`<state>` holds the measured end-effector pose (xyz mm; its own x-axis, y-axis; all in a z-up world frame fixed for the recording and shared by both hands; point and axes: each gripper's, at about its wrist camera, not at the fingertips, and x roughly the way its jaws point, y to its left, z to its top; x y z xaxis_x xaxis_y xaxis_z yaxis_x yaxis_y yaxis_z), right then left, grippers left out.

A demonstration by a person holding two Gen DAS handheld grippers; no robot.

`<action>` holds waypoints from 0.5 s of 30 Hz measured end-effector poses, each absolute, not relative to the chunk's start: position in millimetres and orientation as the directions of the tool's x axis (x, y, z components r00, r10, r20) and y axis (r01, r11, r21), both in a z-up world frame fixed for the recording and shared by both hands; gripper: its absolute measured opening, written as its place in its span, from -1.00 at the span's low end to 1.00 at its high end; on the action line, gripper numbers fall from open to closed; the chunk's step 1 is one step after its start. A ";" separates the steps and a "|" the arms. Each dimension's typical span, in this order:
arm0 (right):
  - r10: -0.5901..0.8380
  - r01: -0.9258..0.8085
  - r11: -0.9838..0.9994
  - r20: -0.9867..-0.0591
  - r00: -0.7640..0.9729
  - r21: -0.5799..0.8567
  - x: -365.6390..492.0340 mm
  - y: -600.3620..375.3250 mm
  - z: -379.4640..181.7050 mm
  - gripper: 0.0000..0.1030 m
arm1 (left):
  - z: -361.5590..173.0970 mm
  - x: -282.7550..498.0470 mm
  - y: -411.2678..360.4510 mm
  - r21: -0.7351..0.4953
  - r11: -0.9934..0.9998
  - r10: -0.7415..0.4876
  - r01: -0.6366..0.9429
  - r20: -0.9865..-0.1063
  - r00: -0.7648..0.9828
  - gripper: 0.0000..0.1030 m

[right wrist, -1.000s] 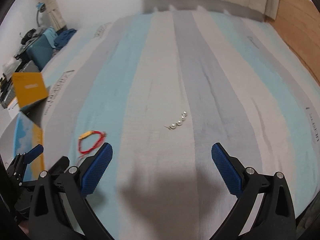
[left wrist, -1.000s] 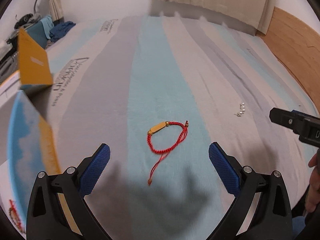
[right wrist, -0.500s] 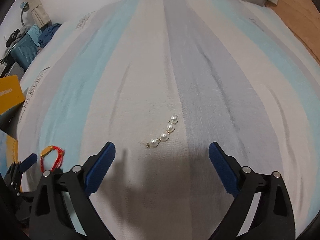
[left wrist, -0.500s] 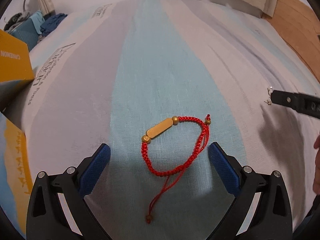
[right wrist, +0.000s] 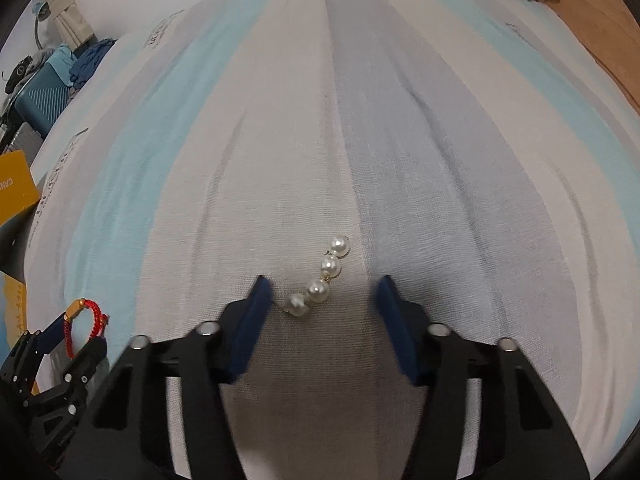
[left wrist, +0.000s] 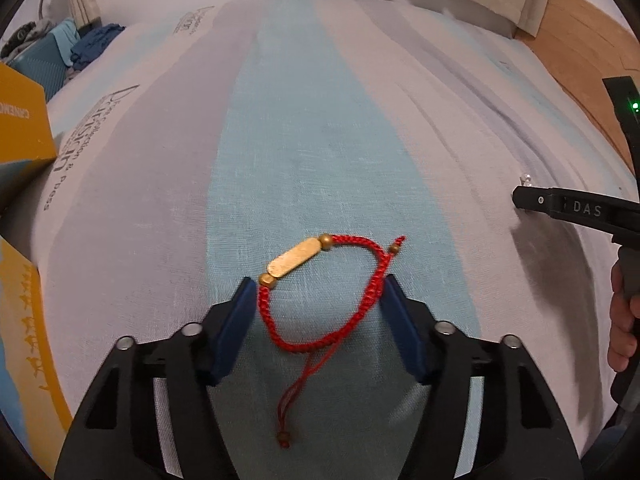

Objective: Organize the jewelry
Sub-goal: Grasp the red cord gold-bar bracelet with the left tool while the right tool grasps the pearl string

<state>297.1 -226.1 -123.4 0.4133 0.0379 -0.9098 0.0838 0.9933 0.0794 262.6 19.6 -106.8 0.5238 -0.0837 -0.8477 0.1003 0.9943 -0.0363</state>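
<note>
Two views, each over a pair of black tongs with blue pads, both pointed down at a bed sheet [left wrist: 320, 120] striped in pale blue, grey and cream.

From the left wrist, the left gripper [left wrist: 318, 290] is partly open and closing. A red braided cord bracelet with a flat gold bar and gold beads [left wrist: 320, 300] lies on the sheet between its pads, its loop nearly touching both, though neither pad clearly presses on it. The bracelet's loose tail trails back between the jaws. Off to the left stands a yellow cardboard box [left wrist: 22, 128]. Far to the right, the right gripper's black finger reaches in, with a hand [left wrist: 622, 320] behind it.

From the right wrist, the right gripper [right wrist: 322, 290] is also partly open and closing. A short string of four white pearls [right wrist: 324, 280] lies between its pads, nearer the left pad, ungripped. The left gripper shows at the lower left, around the bracelet.
</note>
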 end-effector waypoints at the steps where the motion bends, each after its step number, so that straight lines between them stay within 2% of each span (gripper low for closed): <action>1: 0.034 0.082 0.994 -0.910 0.414 0.074 297.0 -227.1 -123.8 -0.29 | -106.0 262.3 20.2 -0.037 0.995 -0.083 0.098 -0.848 0.524 0.04; 3: 0.027 0.082 0.994 -0.908 0.418 0.067 296.1 -228.1 -123.5 -0.50 | -104.7 260.5 19.6 -0.042 0.995 -0.085 0.095 -0.848 0.524 -0.08; 6: 0.023 0.073 0.996 -0.904 0.427 0.060 294.6 -228.5 -121.5 -0.66 | -102.4 258.8 18.3 -0.048 0.993 -0.095 0.104 -0.847 0.524 -0.31; 8: 0.016 0.069 0.996 -0.900 0.436 0.052 292.8 -229.6 -119.7 -0.71 | -101.1 257.1 17.0 -0.049 0.991 -0.107 0.122 -0.842 0.528 -0.54; 10: 0.020 0.067 0.996 -0.896 0.444 0.056 292.3 -229.6 -118.1 -0.73 | -100.2 256.7 15.7 -0.061 0.989 -0.124 0.136 -0.842 0.525 -0.66; 15: 0.035 0.066 0.995 -0.890 0.455 0.073 289.5 -231.6 -114.7 -0.79 | -97.3 254.1 11.8 -0.058 0.985 -0.136 0.161 -0.834 0.535 -0.75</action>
<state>289.5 -231.6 -114.7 0.4553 0.0350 -0.8897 0.0655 0.9952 0.0727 254.1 11.8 -97.3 0.5350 -0.1362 -0.8338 0.1609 0.9853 -0.0577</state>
